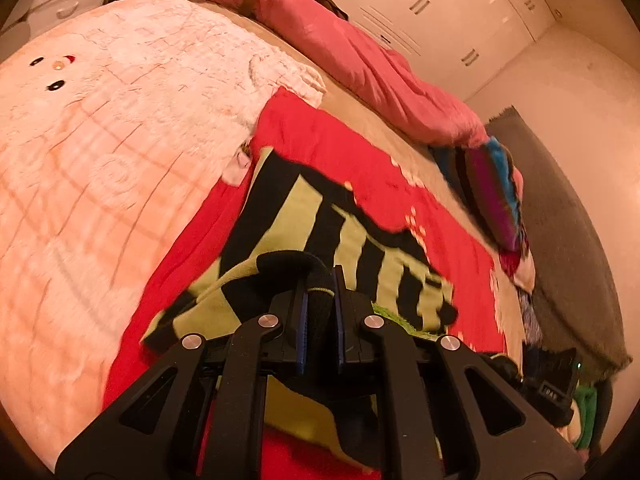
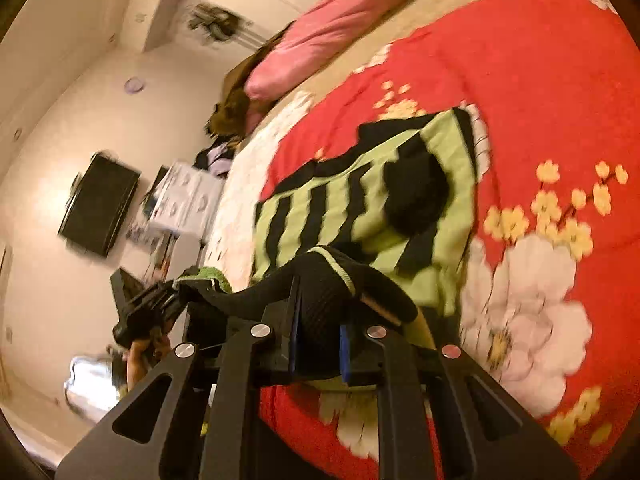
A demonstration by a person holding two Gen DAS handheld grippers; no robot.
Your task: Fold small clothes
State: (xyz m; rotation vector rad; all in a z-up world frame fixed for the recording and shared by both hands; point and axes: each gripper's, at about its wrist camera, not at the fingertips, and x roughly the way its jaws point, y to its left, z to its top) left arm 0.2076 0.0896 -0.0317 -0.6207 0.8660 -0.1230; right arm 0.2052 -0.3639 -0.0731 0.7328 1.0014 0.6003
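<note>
A small black and light-green striped sweater [image 1: 304,216] lies on a red floral blanket [image 1: 360,152] on the bed; it also shows in the right wrist view [image 2: 360,196]. My left gripper [image 1: 320,300] is shut on the sweater's black near edge, lifted off the blanket. My right gripper [image 2: 320,320] is shut on another part of the same black hem with a green trim line. In the right wrist view the left gripper [image 2: 160,304] shows at the left, holding the hem taut between the two.
A white fluffy blanket [image 1: 100,120] covers the bed's left part. A pink quilt [image 1: 360,56] lies along the far side, with a colourful striped cloth [image 1: 496,192] at its end. White wardrobes [image 1: 460,8] stand behind. A grey rug [image 1: 568,240] lies beside the bed.
</note>
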